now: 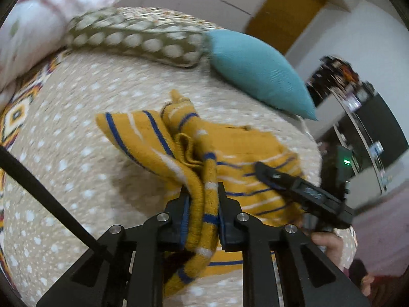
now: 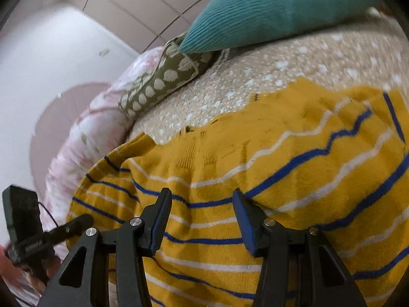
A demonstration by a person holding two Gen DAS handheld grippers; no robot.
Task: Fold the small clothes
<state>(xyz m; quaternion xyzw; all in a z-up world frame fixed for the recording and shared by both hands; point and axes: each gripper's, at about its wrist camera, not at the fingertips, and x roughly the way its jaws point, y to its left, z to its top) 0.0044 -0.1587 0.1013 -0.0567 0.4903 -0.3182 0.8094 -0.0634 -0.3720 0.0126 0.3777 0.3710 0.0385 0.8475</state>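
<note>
Left gripper (image 1: 203,192) jaws pinching sweater (image 1: 194,153) edge, right gripper (image 2: 202,197) spread above

Bedding and room background, as I see them from both wrist views.
I note a beige white-dotted bedspread (image 1: 76,133) carrying a teal cushion (image 1: 258,71) touching an olive polka-dot pillow (image 1: 138,38); a pink floral bundle (image 1: 33,25) lies just beside the pillow. A patterned cloth edge (image 1: 15,112) shows at left. An ochre door (image 1: 286,15) and blurred dark shelving (image 1: 358,117) stand beyond.
</note>
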